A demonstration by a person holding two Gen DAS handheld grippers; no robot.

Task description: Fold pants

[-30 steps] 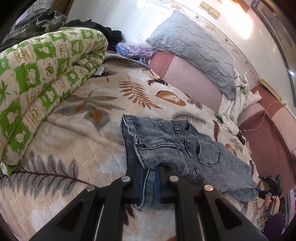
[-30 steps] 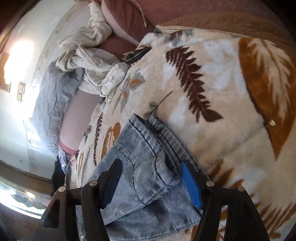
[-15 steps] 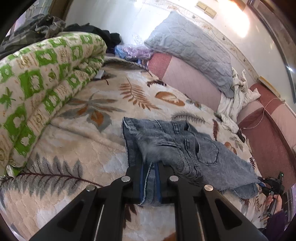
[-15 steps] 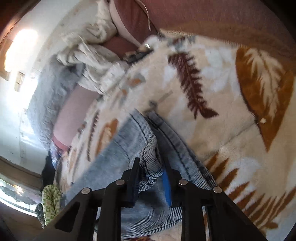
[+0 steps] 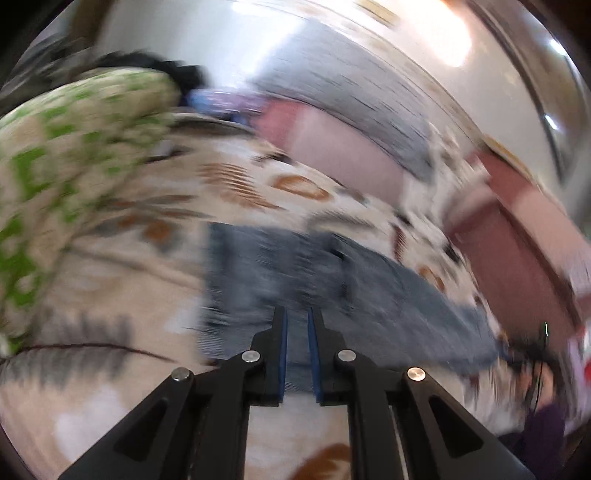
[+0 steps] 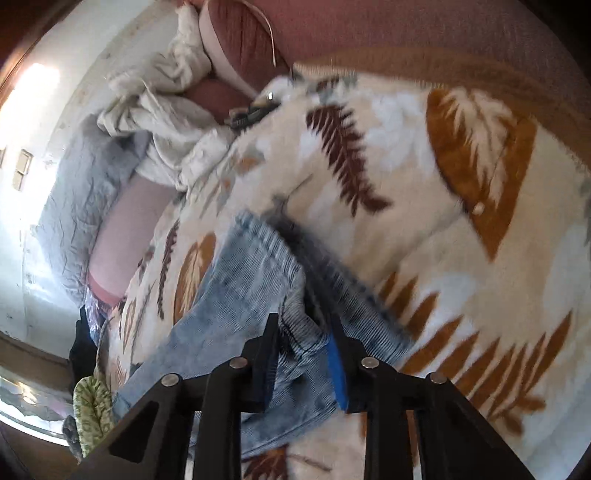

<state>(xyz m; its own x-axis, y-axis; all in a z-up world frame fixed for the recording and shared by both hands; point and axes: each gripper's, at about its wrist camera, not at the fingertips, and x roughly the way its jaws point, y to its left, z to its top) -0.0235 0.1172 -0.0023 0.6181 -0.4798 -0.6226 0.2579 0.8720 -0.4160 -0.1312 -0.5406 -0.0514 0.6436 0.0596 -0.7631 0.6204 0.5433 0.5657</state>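
Left gripper (image 5: 296, 325): jaws pressed close together, blue pads nearly parallel, a fold of denim pinched between them. Left wrist view heavily blurred; detail beyond the fingers is soft.

Right gripper (image 6: 304, 334): jaws part-way apart, having just been opening a little after a tighter squeeze. A bunched ridge of the denim stands between the fingers; the left pad lies against it, and whether the blue right pad (image 6: 338, 365) still presses the cloth I cannot tell.

Pants (image 6: 236, 325): pale, washed blue jeans, lying on the blanket. In the left wrist view they spread from the fingertips across frame centre and out toward the lower right (image 5: 369, 284). In the right wrist view they fill the lower centre, a hemmed edge running up toward mid-frame, with a darker fold just right of the bunched ridge.

Blanket (image 6: 424, 206): cream fleece, brown and ochre leaf print, under the jeans in both views.

Left wrist view, left side of frame: rolled quilt (image 5: 66, 155), cream with green pattern. Upper centre: grey quilted pillow (image 5: 354, 99) against a pink headboard pad (image 5: 340, 155).

Right wrist view, upper left: crumpled white cloth (image 6: 166, 110) beside the grey pillow. Top of frame: dark red upholstery (image 6: 369, 29).
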